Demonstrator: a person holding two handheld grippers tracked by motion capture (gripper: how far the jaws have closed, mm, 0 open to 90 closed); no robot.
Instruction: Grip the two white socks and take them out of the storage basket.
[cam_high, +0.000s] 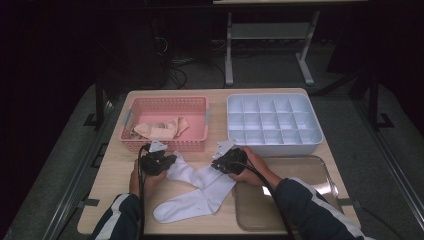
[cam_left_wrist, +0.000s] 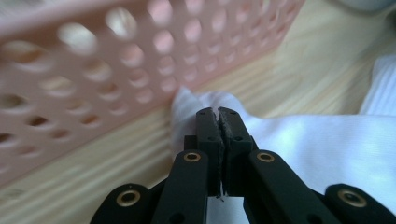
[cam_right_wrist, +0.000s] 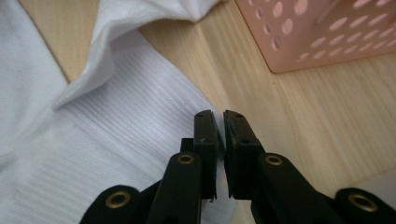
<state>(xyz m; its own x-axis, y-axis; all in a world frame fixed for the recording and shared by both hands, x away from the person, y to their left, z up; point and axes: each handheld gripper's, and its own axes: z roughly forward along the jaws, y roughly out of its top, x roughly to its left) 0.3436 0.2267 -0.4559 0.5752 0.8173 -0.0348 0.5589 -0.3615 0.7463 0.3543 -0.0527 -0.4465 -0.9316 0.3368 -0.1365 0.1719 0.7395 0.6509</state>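
Note:
White socks (cam_high: 200, 192) lie across the middle of the wooden table (cam_high: 115, 175). My left gripper (cam_high: 169, 160) sits at one sock's end, just in front of the pink basket (cam_high: 165, 144). In the left gripper view its jaws (cam_left_wrist: 219, 112) are pressed together, and the white sock (cam_left_wrist: 322, 144) bunches up at their tips beside the basket wall (cam_left_wrist: 93, 70). My right gripper (cam_high: 223, 164) rests low at the ribbed cuff of the other. In the right gripper view its jaws (cam_right_wrist: 219, 114) stand together at the cuff's edge (cam_right_wrist: 130, 135), which lies flat.
The pink basket holds beige socks (cam_high: 160, 129). A white tray with several compartments (cam_high: 272, 148) stands at the back right. A clear plastic tray (cam_high: 300, 167) lies at the front right, under the right forearm. Table legs and cables are on the floor beyond.

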